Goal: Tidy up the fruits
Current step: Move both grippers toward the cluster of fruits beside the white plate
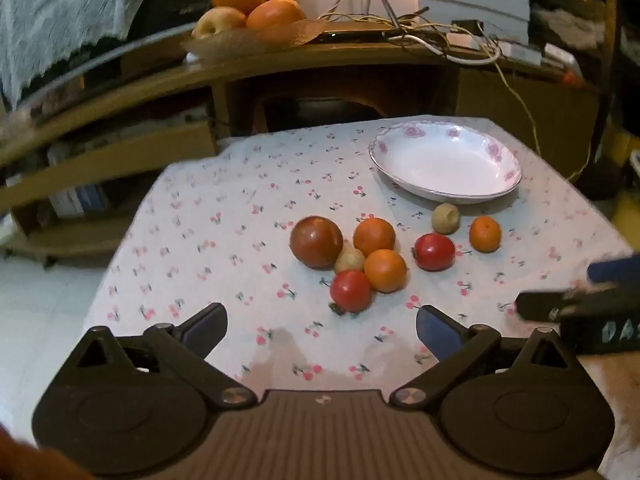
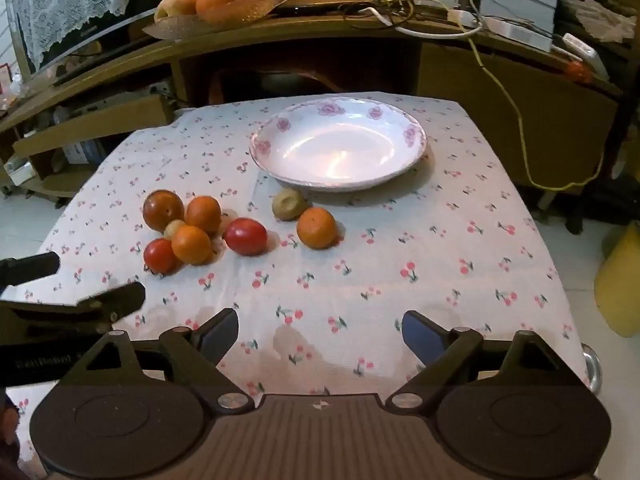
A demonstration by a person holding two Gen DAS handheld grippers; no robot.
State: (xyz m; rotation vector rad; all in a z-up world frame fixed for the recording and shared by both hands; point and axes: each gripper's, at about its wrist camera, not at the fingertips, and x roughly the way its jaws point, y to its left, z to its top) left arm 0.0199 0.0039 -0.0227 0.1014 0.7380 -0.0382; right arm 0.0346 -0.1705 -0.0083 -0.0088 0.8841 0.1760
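Ahead of both sets of fingers, at twelve o'clock, the fruit lies loose on the tabletop with the plate beyond it.

Both my left fingers (image 1: 322, 330) and right fingers (image 2: 320, 334) stand wide apart and empty, hovering tilted down over the cloth. From my left fingers the nearest red fruit (image 1: 351, 290) sits just ahead at twelve o'clock, touching its cluster. From my right fingers the lone orange (image 2: 317, 227) lies at twelve, apart from its neighbours, near the empty plate (image 2: 416, 152); I judge that the easier first pick. Bare cloth stretches toward three o'clock.
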